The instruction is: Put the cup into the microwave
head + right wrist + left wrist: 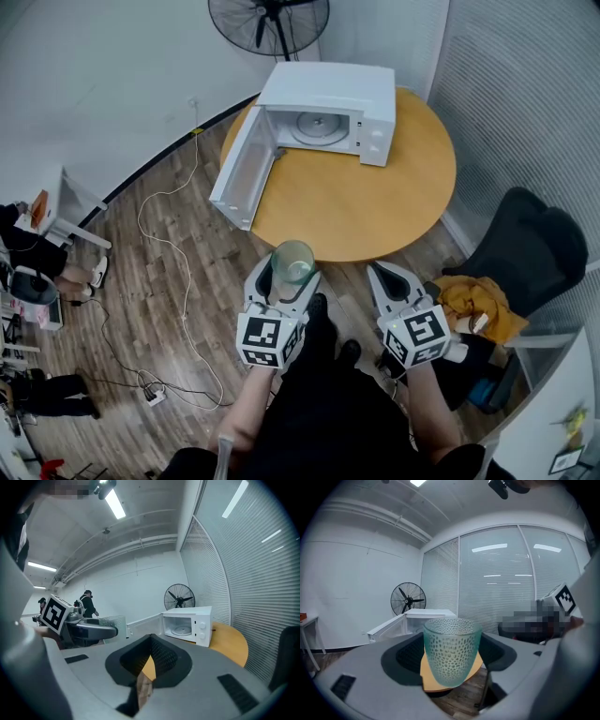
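1. At lower centre of the head view, the left gripper (286,279) is clamped on the upright cup (292,257), right by the table's (394,206) near edge.
2. The microwave (325,114) sits up-frame across the table, door (242,169) open, mouth facing the cup.
3. The right gripper (384,274) has its jaws pressed together, nothing in them.

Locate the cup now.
The cup is held in the left gripper, left of centre in the head view, at the near edge of the round table, short of the microwave.

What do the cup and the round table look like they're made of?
The cup looks like pale green glass, possibly plastic: translucent, with a dimpled wall. The table looks like wood or laminate: a smooth, evenly orange-tan matte top.
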`<state>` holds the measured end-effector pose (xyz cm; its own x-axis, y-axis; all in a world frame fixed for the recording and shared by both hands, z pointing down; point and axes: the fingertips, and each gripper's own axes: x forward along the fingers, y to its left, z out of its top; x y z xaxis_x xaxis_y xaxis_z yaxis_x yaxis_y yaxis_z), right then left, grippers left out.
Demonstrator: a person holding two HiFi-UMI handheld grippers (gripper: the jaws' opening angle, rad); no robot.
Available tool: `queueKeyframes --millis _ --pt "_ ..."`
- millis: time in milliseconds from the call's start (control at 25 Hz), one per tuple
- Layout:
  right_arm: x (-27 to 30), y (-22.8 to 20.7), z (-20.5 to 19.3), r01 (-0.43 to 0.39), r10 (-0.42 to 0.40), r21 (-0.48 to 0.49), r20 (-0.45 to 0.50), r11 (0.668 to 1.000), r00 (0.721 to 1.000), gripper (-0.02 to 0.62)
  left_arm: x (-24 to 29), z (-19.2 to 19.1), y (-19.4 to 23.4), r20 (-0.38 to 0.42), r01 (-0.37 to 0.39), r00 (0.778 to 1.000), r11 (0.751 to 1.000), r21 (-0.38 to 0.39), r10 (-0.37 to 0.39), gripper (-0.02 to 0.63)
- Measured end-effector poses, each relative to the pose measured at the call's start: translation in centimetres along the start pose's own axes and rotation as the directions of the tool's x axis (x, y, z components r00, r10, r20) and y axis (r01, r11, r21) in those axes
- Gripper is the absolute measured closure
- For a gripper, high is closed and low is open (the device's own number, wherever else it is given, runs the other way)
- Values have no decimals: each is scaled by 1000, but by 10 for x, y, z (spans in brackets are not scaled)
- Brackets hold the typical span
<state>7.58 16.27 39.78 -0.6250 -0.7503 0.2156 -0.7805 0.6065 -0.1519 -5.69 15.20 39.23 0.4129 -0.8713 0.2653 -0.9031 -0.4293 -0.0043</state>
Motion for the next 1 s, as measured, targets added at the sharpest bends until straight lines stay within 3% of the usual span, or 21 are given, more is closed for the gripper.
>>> queueKeyframes --millis 440,1000 --pt "60 -33 22 27 -27 -9 -26 1000 999 586 66 6 44 -12 25 1000 999 -36 -25 253" --pt "145 -63 57 96 -96 -13 -24 995 995 586 145 28 103 3 109 994 994 -33 -109 253"
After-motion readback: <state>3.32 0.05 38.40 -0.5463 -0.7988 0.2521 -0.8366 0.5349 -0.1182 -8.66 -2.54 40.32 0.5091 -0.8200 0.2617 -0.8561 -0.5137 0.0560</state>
